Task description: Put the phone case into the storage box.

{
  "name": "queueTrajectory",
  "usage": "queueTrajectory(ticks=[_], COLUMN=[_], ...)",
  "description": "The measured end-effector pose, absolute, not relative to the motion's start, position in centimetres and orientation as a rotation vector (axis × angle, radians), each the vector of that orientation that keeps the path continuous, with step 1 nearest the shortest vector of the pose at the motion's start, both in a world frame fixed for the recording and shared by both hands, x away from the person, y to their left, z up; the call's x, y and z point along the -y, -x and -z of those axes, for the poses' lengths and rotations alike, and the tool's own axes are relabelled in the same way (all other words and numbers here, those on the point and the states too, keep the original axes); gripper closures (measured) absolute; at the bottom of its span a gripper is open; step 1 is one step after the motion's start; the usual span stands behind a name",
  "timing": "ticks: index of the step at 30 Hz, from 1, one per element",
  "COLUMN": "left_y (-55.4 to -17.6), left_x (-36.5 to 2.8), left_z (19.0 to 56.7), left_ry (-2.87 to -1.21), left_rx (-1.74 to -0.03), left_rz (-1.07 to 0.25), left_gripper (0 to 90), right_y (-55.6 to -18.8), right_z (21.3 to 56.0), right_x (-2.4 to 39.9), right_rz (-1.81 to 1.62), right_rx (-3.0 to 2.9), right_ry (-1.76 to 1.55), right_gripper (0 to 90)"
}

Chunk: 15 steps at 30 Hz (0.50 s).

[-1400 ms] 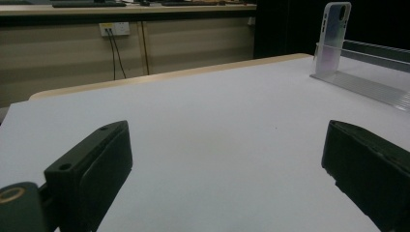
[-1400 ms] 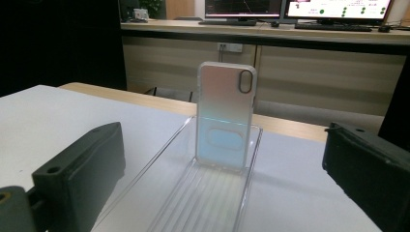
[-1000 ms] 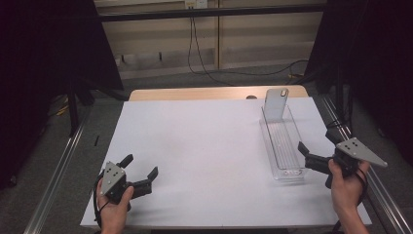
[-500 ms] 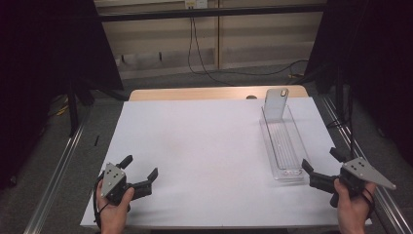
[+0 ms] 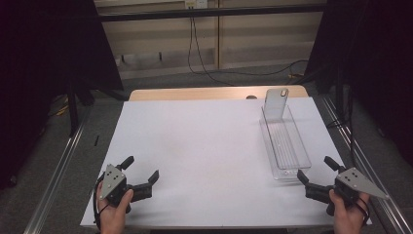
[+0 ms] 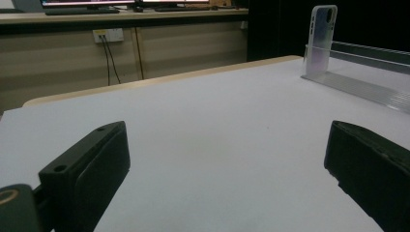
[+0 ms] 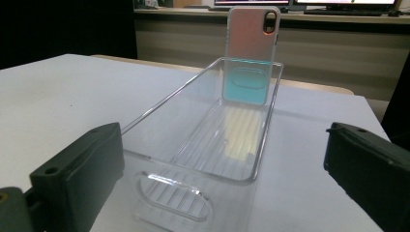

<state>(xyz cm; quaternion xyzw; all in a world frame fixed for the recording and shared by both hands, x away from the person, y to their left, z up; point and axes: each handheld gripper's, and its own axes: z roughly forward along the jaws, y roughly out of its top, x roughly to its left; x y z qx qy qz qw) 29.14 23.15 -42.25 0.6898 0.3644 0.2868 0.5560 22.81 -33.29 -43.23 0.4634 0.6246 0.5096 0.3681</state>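
Note:
A long clear plastic tray (image 5: 285,146) lies on the right side of the white table (image 5: 204,141). A translucent phone case (image 5: 276,102) stands upright, leaning against the tray's far end wall. My right gripper (image 5: 316,171) rests open just beyond the tray's near end, at the table's front right corner. In the right gripper view, the tray (image 7: 212,140) lies between my black jaws with the phone case (image 7: 251,50) at its far end. My left gripper (image 5: 141,168) stands open near the front left edge, nothing between its fingers. The phone case (image 6: 321,41) appears far off in the left gripper view.
A wooden table edge (image 5: 195,92) shows behind the white sheet. Metal rails (image 5: 58,170) run along both sides of the table. Cables hang on the back wall (image 5: 197,44).
My right gripper has drawn back toward the front edge, away from the tray's side to just past its near end. The left gripper has stayed put.

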Motion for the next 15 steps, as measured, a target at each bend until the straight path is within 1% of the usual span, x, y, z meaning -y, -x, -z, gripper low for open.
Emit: queueTrajectory(ticks=[6, 15], left_y=[-29.29, -29.35], left_x=[-23.37, -23.56], left_z=[42.46, 42.52], left_ry=[-1.618, -1.626], left_rx=[-0.883, -0.888], left_rz=[-0.654, -0.671], left_gripper=[1.3, 1.3], right_y=[-22.27, -22.62], right_z=[43.58, 43.86], right_x=[33.52, 33.33], right_rz=[-1.299, -1.309], right_rx=[-1.598, -1.606], right_ry=[-1.189, -1.194], right_gripper=[0.0, 0.0])
